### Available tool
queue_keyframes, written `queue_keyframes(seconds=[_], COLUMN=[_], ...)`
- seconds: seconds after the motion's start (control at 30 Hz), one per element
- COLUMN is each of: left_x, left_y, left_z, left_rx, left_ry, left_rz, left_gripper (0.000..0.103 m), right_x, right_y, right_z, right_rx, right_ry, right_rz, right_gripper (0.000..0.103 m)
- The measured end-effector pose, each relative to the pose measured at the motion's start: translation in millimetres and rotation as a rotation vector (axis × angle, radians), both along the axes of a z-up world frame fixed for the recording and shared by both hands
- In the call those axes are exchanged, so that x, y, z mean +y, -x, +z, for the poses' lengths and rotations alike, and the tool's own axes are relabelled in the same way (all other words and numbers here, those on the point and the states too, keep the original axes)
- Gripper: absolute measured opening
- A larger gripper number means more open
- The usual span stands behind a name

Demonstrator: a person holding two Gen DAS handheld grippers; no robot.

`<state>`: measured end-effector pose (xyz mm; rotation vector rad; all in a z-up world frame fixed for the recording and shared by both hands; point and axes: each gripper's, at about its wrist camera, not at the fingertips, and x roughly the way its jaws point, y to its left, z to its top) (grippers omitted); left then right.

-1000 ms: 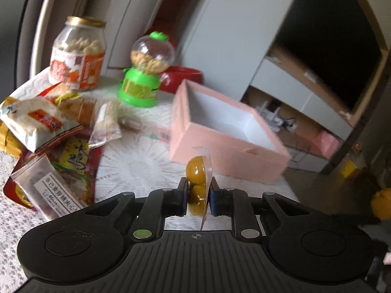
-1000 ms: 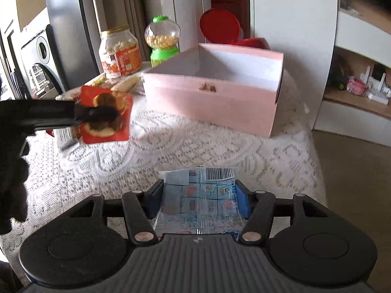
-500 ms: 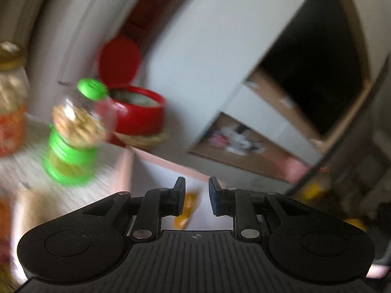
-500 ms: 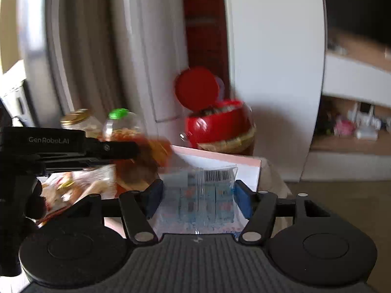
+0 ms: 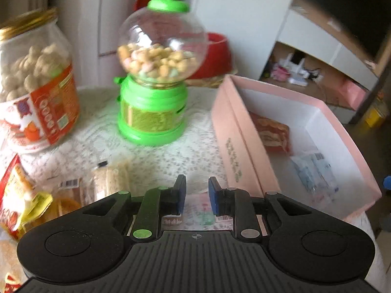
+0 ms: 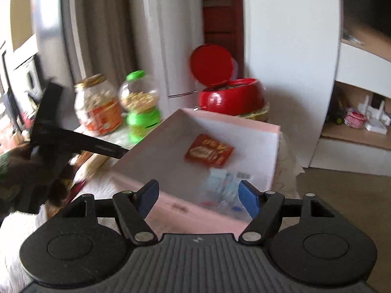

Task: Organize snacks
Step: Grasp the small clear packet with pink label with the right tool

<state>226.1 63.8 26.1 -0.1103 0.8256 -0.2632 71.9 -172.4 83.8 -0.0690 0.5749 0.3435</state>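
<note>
The pink box (image 5: 234, 144) (image 6: 156, 210) stands on the lace-covered table. Inside it lie a red snack packet (image 5: 273, 133) (image 6: 209, 152) and a clear blue-printed packet (image 5: 315, 172) (image 6: 224, 185). My left gripper (image 5: 196, 196) is open and empty, low over the table left of the box, above a flat printed packet (image 5: 198, 212). My right gripper (image 6: 198, 199) is wide open and empty above the box's near wall. More snack packets (image 5: 110, 180) lie at the left of the table.
A green candy dispenser (image 5: 156, 78) (image 6: 140, 107) and a glass jar of snacks (image 5: 34, 83) (image 6: 97, 107) stand behind the packets. A red lidded pot (image 6: 229, 97) stands behind the box. The left gripper's body (image 6: 73, 141) reaches in from the left in the right wrist view.
Both grippers let go of their packets, which now lie in the pink box. My left gripper moved back left over the table. My right gripper opened wide over the box.
</note>
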Motion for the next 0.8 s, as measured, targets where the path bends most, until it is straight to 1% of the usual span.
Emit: queue_keyframes(seconds=[0.03, 0.2, 0.27, 0.33, 0.37, 0.47, 0.53, 0.57, 0.63, 0.73, 0.8], left_x=[0.8, 8.9, 16.7, 24.1, 23.9, 21.8, 23.6, 25.4, 32.7, 50.8, 65.1], left_y=[1.8, 23.3, 37.3, 50.4, 60.5, 92.1, 114.8, 125.0, 148.1, 184.5, 197.0], left_z=[-0.7, -2.9, -5.4, -6.4, -8.1, -8.7, -8.2, -8.6, -5.7, 5.7, 13.1], left_rx=[0.003, 0.04, 0.059, 0.08, 0.082, 0.07, 0.073, 0.074, 0.035, -0.064, -0.099], left_ry=[0.001, 0.074, 0.124, 0.184, 0.199, 0.199, 0.221, 0.236, 0.242, 0.216, 0.181], left_rz=[-0.006, -0.023, -0.007, 0.003, 0.001, -0.016, -0.022, -0.009, 0.043, 0.142, 0.228], left_gripper=[0.024, 0.024, 0.024, 0.024, 0.023, 0.023, 0.023, 0.023, 0.023, 0.023, 0.024], right_x=[3.9, 22.8, 28.2, 32.4, 35.4, 45.0, 52.8, 58.0, 69.3, 92.0, 109.0], right_y=[5.7, 22.5, 23.6, 21.8, 20.8, 19.5, 15.8, 13.3, 7.6, 1.0, -3.2], right_z=[-1.7, -12.4, -19.2, -25.3, -28.2, -35.7, -39.0, -40.9, -44.5, -49.7, -55.8], right_rx=[-0.003, 0.013, 0.039, 0.067, 0.083, 0.123, 0.143, 0.154, 0.177, 0.194, 0.202], right_ry=[0.01, 0.045, 0.044, 0.03, 0.018, -0.019, -0.042, -0.054, -0.064, -0.061, -0.032], right_rz=[0.019, 0.101, 0.114, 0.119, 0.122, 0.128, 0.123, 0.117, 0.109, 0.109, 0.113], right_gripper=[0.072, 0.072, 0.072, 0.072, 0.072, 0.072, 0.072, 0.072, 0.072, 0.073, 0.072])
